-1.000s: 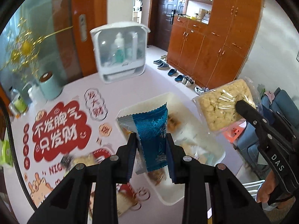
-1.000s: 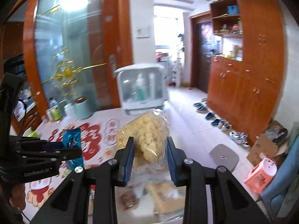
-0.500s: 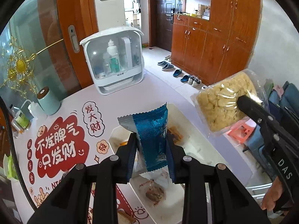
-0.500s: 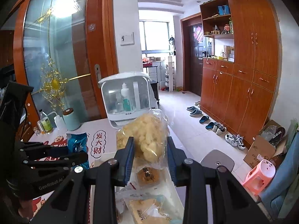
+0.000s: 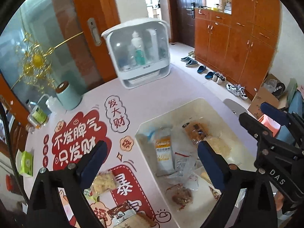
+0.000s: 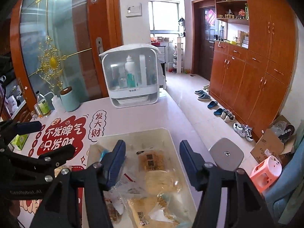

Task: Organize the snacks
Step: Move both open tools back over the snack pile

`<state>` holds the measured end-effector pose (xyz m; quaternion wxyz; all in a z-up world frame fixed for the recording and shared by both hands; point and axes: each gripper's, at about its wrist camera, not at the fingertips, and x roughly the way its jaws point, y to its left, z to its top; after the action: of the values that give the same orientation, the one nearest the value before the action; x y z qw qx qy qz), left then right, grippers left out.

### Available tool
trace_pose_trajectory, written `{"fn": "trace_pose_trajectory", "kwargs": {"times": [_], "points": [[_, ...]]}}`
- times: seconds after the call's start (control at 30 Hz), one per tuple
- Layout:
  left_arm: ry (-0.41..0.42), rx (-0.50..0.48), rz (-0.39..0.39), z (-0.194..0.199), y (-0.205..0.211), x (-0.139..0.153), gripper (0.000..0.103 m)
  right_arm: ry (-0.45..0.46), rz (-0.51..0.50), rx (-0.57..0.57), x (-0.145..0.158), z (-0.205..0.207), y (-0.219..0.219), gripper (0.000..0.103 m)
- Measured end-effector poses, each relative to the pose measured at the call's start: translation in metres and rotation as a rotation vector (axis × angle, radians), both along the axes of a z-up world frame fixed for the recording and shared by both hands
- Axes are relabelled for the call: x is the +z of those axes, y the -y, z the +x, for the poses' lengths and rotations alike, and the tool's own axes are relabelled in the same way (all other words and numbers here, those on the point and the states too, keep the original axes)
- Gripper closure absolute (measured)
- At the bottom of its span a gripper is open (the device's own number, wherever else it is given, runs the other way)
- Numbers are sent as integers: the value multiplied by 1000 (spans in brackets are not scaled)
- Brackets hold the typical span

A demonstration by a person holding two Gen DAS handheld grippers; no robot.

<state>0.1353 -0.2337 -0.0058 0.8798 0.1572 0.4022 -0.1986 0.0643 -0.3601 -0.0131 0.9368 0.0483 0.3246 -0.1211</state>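
Observation:
A white tray on the printed table mat holds several snack packets: a white-and-orange packet, a brown packet and a clear bag of pale puffed snack. My left gripper hangs over the tray's left rim; its jaws are opening wide with nothing between them. My right gripper is above the tray, its jaws also opening and empty, the puffed bag lying below them. Each gripper shows in the other's view: the right gripper and the left gripper.
Loose packets lie on the mat left of the tray. A white lidded box of bottles stands at the back, a teal canister and small bottles at the back left, a green box at the left edge. The table's edge runs just right of the tray.
Both grippers have opened and sunk toward the tray. The blue packet has left the left jaws and the puffed snack bag has left the right jaws; the bag now lies in the tray.

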Motion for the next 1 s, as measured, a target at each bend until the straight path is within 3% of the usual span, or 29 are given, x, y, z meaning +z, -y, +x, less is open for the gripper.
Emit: {"fn": "trace_pose_trajectory", "kwargs": {"times": [0.43, 1.0], "points": [[-8, 53, -8, -9, -26, 2, 8, -35, -19, 53, -7, -1, -20, 43], [-40, 98, -2, -56, -69, -8, 8, -49, -25, 107, -5, -32, -49, 43]]}}
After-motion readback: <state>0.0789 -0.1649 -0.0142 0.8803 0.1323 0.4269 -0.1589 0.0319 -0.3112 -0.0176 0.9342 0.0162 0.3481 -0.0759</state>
